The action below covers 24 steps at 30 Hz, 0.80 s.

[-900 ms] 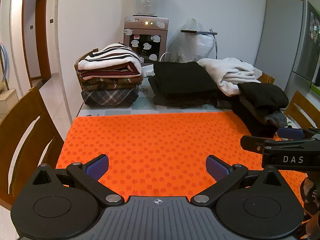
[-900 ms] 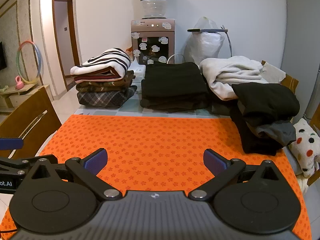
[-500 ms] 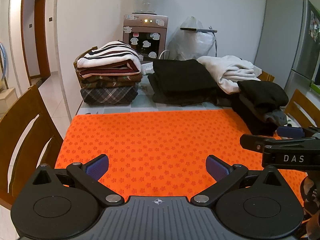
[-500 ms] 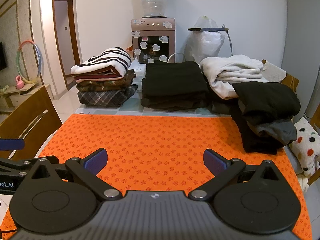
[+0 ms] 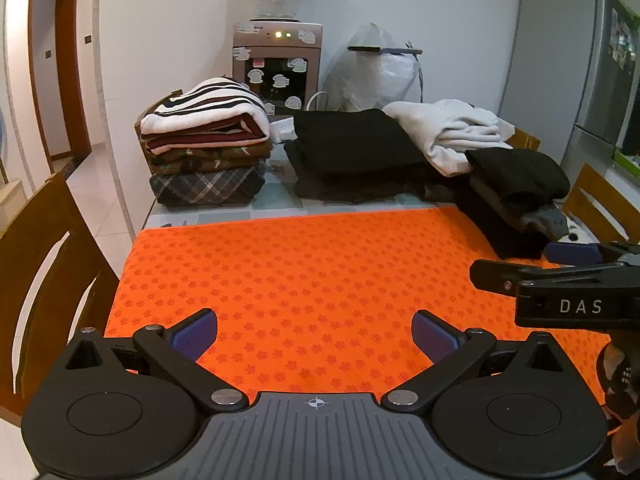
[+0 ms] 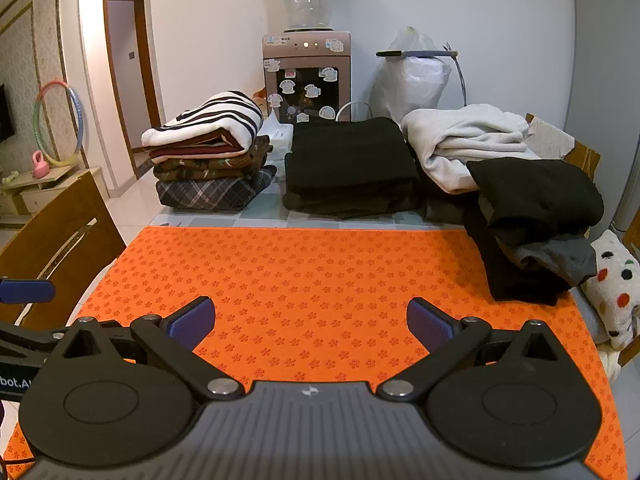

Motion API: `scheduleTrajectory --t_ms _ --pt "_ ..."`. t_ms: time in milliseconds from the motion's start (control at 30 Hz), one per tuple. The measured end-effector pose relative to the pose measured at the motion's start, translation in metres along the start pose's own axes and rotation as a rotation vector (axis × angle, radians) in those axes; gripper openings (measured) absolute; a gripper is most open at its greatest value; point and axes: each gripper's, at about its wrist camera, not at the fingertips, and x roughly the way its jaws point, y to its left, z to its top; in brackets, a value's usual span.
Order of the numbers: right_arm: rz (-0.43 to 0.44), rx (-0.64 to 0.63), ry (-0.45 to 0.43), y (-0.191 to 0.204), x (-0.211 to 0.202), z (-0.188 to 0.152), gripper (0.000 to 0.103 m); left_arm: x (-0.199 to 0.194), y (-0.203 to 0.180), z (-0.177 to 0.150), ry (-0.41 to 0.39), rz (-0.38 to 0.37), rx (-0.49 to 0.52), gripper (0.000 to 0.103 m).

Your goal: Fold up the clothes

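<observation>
An orange mat (image 5: 312,264) (image 6: 320,272) covers the near part of the table, with no garment on it. Behind it lie a folded stack topped by a striped sweater (image 5: 204,112) (image 6: 212,120), a folded black pile (image 5: 352,144) (image 6: 348,160), a loose white garment (image 5: 452,128) (image 6: 468,136) and a heap of black and grey clothes (image 5: 516,188) (image 6: 532,216) at the right. My left gripper (image 5: 314,334) hovers open over the mat's near edge, nothing between its blue pads. My right gripper (image 6: 310,320) is open too, beside it; its side (image 5: 560,280) shows in the left wrist view.
A wooden chair (image 5: 44,264) stands at the table's left and another (image 5: 596,204) at the right. A water dispenser (image 6: 306,76) and a white plastic bag (image 6: 412,76) are behind the table. A fridge (image 5: 576,64) is far right. A spotted cushion (image 6: 616,280) lies at the right edge.
Both grippers tilted slightly upward, so the clothes piles sit a little lower in both views. Jaws stayed open and empty.
</observation>
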Motion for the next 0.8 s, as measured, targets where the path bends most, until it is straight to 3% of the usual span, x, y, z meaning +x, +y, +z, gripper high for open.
scheduleTrajectory --t_ms 800 --pt "-0.01 0.026 0.004 -0.0057 0.0031 0.001 0.103 0.0028 0.0036 0.0004 0.012 -0.002 -0.009 0.103"
